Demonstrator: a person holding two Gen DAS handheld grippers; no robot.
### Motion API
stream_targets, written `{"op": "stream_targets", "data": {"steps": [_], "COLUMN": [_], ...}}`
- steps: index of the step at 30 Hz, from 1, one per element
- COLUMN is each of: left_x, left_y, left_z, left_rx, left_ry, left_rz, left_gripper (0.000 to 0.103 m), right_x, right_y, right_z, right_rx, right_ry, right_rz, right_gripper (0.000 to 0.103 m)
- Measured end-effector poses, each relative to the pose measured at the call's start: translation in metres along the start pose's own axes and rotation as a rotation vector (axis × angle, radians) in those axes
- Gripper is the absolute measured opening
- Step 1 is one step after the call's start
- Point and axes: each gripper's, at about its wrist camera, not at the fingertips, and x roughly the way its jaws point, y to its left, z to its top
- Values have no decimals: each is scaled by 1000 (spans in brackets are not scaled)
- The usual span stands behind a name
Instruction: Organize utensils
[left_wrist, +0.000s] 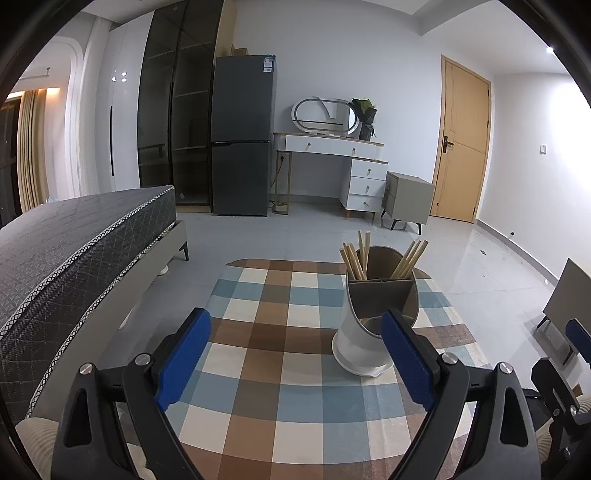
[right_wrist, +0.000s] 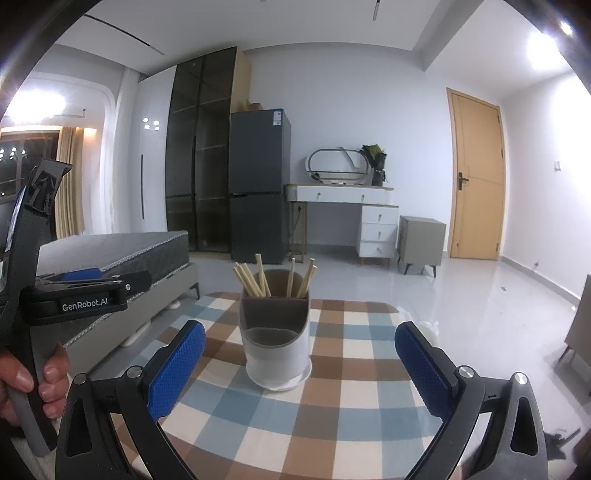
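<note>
Both grippers hang above the near edge of the checked tablecloth (right_wrist: 332, 398), pointing slightly down toward the far side. The left gripper (left_wrist: 295, 362) has its blue pads spread wide with nothing between them. The right gripper (right_wrist: 299, 369) stands the same, wide and empty.

The utensil holder (right_wrist: 275, 332), grey over white, stands upright at mid-table, just beyond the fingertips, centred in the right wrist view and right of centre in the left. Its far compartments hold the chopsticks (right_wrist: 255, 280) in two bunches, leaning outward; the near, lower compartment looks empty. No loose utensils show on the cloth.

Judgement: sorting looks done, or nearly so; the empty jaws suggest a resting pose, not a reach.

A hand (right_wrist: 26, 384) grips the left tool's handle.
</note>
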Motion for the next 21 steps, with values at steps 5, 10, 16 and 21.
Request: {"op": "stream_targets", "data": {"steps": [5,10,16,21], "left_x": [-1,2,1,2], "left_y": [1,1,2,2], "left_z": [0,0,0,0], "left_rx": [-5,-12,-12,-10], "left_ry": [3,9,11,21], "left_rz": [-3,-7,-4,-8], "left_gripper": [90,90,90,90], "right_x": [1,3,5,6], "right_y": [1,1,1,2], "right_z": [-1,-3,-3,-3], "right_rx": [-5,-9,-13,-18], "right_ry": [2,10,15,17], "right_rz": [-2,-5,-5,-5], "right_gripper": [103,103,103,103]}}
